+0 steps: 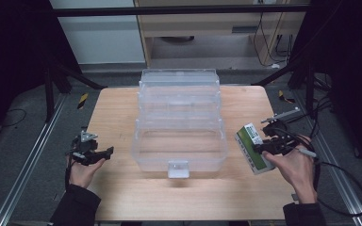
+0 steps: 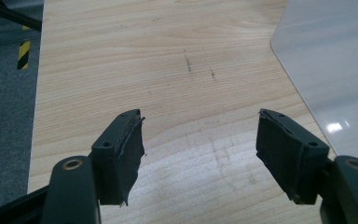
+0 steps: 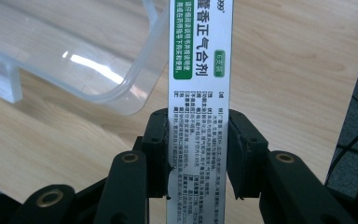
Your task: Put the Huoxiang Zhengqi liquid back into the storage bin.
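Observation:
A clear plastic storage box (image 1: pixel 179 141) with its lid tipped back stands in the middle of the wooden table (image 1: pixel 122 193). My right gripper (image 1: pixel 259 147) is shut on a white and green medicine carton (image 1: pixel 253 149), lifted off the table to the right of the box. In the right gripper view both pads press the narrow sides of the carton (image 3: pixel 200 84), and the box's corner (image 3: pixel 121 88) lies beyond at the left. My left gripper (image 1: pixel 104 153) rests open near the table's left edge; its fingers (image 2: pixel 126 149) stand wide apart over bare wood, with the box's edge (image 2: pixel 335 70) at the right.
The table's left edge and grey floor with a yellow-black marker (image 2: pixel 23 53) lie close to my left gripper. Metal frame rails (image 1: pixel 23 165) run along both sides of the table. Cables (image 1: pixel 344 188) trail from my right gripper off the right edge.

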Demonstrator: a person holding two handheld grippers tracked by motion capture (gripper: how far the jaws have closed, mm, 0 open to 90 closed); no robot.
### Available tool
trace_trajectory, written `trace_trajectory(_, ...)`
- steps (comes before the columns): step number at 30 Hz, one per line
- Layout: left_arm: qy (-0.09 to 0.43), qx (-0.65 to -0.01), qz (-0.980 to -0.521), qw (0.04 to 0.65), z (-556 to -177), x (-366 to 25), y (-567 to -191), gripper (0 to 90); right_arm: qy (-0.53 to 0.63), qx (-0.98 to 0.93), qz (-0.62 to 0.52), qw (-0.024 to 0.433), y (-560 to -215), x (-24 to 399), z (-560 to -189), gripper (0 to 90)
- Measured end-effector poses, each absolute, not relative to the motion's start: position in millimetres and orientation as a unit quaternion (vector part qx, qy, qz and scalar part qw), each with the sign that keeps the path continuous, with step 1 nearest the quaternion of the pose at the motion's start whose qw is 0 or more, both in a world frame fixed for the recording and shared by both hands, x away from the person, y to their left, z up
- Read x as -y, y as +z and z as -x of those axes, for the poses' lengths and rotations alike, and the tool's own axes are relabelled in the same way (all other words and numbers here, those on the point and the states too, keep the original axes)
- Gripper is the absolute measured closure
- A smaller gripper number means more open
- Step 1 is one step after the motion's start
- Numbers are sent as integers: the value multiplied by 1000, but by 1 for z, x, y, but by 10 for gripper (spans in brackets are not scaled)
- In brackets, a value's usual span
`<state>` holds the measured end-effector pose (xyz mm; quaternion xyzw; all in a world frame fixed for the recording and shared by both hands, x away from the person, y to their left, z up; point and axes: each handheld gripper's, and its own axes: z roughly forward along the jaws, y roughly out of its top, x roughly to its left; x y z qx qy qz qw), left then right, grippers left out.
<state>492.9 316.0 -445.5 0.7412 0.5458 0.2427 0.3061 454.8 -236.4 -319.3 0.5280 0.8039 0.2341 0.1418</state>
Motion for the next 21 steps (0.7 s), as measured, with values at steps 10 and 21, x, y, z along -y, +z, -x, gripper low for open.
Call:
trace_trajectory(10, 243, -546, -742, 305, -493, -316, -447, 310, 255, -802, -517, 156, -299, 234, -464, 641)
trace_trajectory(21, 245, -543, -744, 303, -493, -311, -448, 309, 271, -813, -487, 167, -277, 226, -466, 643)
